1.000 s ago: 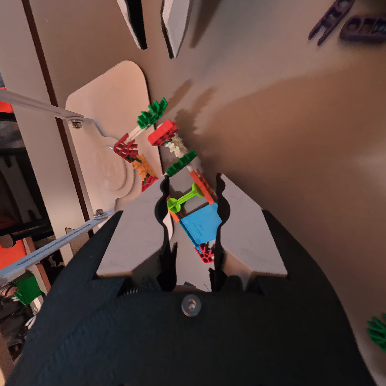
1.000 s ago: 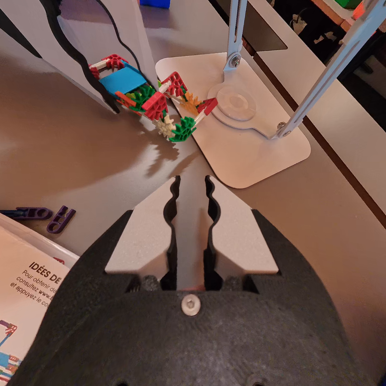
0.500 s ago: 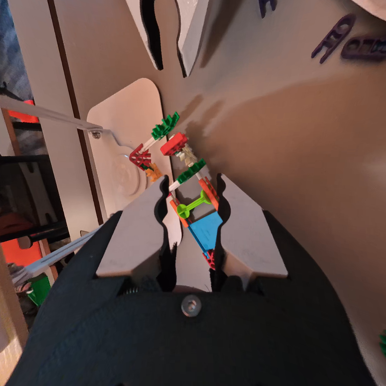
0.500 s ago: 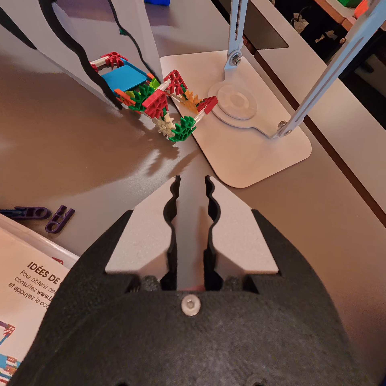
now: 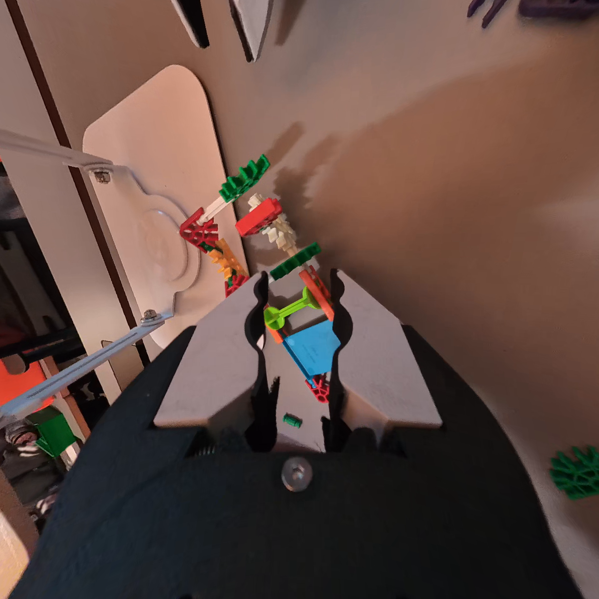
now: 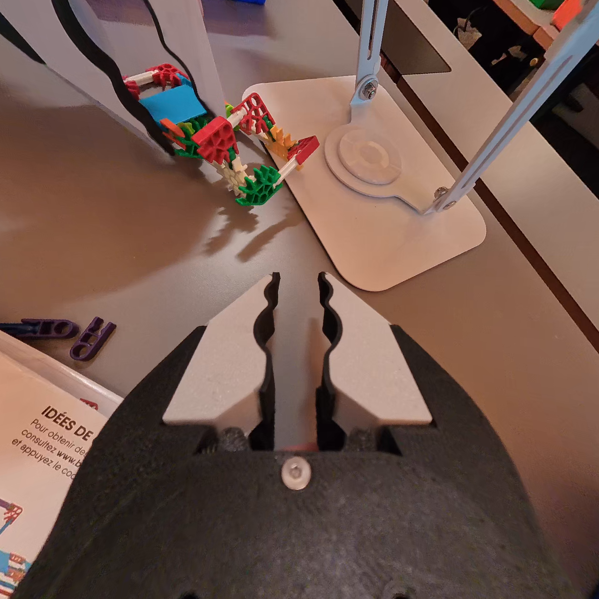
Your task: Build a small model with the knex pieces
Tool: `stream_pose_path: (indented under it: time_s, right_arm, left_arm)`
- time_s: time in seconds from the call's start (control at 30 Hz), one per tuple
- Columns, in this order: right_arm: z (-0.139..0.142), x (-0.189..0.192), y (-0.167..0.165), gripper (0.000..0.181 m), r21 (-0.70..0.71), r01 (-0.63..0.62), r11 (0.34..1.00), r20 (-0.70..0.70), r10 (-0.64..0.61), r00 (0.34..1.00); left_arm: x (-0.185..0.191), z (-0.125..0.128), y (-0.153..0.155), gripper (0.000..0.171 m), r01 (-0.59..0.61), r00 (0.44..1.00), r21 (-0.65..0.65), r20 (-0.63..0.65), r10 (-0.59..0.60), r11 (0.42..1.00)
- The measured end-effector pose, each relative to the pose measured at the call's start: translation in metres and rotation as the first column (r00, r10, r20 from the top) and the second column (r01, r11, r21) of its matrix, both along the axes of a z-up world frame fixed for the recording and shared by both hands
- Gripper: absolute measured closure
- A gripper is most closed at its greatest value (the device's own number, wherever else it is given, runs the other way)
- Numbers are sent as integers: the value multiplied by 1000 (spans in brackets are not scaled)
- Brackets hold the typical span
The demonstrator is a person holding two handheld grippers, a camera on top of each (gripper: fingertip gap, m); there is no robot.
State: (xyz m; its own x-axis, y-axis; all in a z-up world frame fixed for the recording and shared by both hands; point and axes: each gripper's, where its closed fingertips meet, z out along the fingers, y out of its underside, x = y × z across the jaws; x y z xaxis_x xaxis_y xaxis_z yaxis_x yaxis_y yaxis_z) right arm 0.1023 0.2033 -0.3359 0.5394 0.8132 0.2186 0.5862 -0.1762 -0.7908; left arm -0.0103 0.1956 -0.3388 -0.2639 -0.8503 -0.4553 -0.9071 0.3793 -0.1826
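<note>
The left gripper [image 5: 299, 278] is closed around the blue-panel end of a multicoloured construction-toy model [image 5: 309, 348]; both fingers are seen flanking the panel in the right wrist view, with the model [image 6: 220, 136] tilted, its far green connector close to the table [image 6: 97, 210]. The model's outer end overlaps the edge of a white stand base plate [image 6: 389, 233], from which two metal struts rise. A small green piece [image 5: 292, 420] lies on the table between the left fingers. The right gripper [image 6: 299, 275] is empty, with a narrow gap between its jaws, held above the table near the plate. Two purple connectors [image 6: 90, 338] and a printed leaflet [image 6: 39, 437] are located to its left
</note>
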Motion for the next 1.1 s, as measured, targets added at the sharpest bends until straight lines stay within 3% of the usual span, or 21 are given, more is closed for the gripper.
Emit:
stream_pose_path:
  time_s: [0.3,0.6,0.9,1.1]
  right_arm:
    - [-1,0,0,158,-2,0,1000,2,0,1000]
    - [-2,0,0,158,-3,-1,1000,3,1,1000]
    - [-3,-1,-1,158,0,-4,1000,10,4,1000]
    - [-4,-1,-1,158,-2,-4,1000,12,4,1000]
  left_arm:
    - [-10,13,3,128,-77,997,13,-4,77,997]
    - [6,5,1,133,-46,999,27,16,45,999]
    - [-13,-5,-1,140,-52,995,5,-81,52,999]
    - [-8,7,3,134,-50,998,32,-28,50,998]
